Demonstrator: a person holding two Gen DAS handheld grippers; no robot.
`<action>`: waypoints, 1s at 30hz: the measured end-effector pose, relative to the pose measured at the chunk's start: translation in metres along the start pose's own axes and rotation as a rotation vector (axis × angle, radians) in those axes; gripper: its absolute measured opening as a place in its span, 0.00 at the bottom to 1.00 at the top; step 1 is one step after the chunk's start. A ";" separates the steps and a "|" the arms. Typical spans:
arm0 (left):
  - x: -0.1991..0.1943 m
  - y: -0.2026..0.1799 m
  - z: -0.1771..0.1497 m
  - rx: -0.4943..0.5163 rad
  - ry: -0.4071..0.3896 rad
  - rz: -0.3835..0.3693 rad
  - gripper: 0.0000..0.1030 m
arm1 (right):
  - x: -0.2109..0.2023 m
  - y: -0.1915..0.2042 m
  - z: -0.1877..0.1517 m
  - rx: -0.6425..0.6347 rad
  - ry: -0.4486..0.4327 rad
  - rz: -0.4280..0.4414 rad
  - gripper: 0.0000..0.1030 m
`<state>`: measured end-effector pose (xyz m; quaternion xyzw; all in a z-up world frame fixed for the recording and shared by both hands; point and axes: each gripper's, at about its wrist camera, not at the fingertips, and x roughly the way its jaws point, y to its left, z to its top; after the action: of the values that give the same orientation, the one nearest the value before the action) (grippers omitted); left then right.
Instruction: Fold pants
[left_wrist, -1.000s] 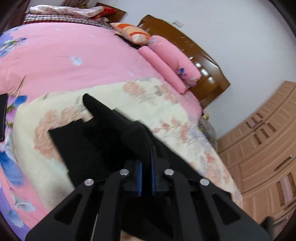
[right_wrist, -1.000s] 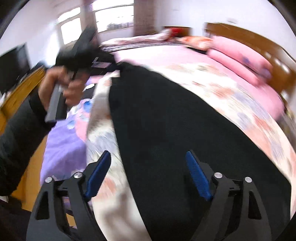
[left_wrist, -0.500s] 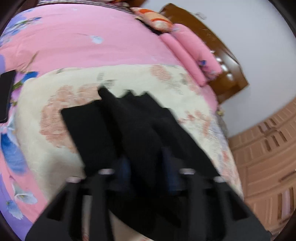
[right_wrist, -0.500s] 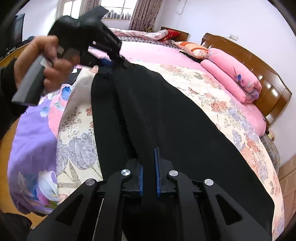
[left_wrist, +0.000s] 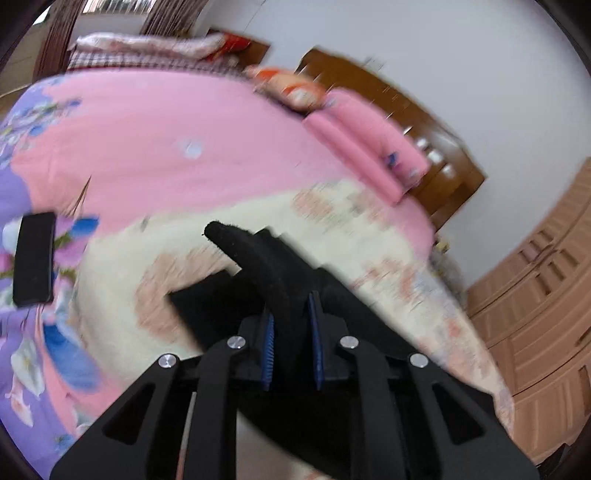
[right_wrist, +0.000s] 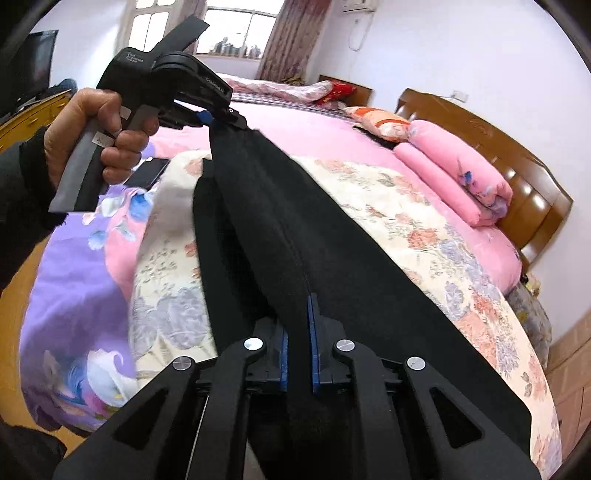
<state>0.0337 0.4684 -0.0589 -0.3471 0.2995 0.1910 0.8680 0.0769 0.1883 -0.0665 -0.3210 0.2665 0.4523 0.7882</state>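
Observation:
The black pants (right_wrist: 295, 229) stretch lengthwise over a cream floral blanket (right_wrist: 417, 229) on the bed. My right gripper (right_wrist: 297, 332) is shut on a pinched ridge of the pants at the near end. My left gripper (left_wrist: 291, 328) is shut on the pants' other end (left_wrist: 258, 254), which stands up in a raised fold between its blue pads. In the right wrist view the left gripper (right_wrist: 218, 123) shows held in a hand, lifting the far end above the bed.
The pink quilt (left_wrist: 166, 147) covers the bed beyond the blanket. A rolled pink blanket (right_wrist: 454, 173) and a pillow (right_wrist: 380, 120) lie by the wooden headboard (right_wrist: 517, 177). A black phone (left_wrist: 33, 258) lies on the bed's left side. Wooden wardrobes (left_wrist: 546, 302) stand at right.
My right gripper has shut on the pants; it was open a second ago. Both ends are now lifted, and the cloth is pulled into a raised ridge between the two grippers.

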 end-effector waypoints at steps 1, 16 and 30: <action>0.013 0.013 -0.005 -0.036 0.040 0.012 0.16 | 0.009 0.003 -0.003 -0.007 0.023 0.013 0.09; 0.026 0.024 -0.023 -0.045 0.017 0.076 0.25 | 0.022 0.020 -0.014 -0.017 0.058 0.018 0.12; -0.032 -0.130 -0.098 0.576 -0.032 0.145 0.78 | -0.042 -0.122 -0.054 0.430 0.014 0.152 0.72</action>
<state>0.0415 0.3052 -0.0312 -0.0610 0.3517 0.1650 0.9194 0.1588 0.0786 -0.0395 -0.1277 0.3856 0.4410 0.8003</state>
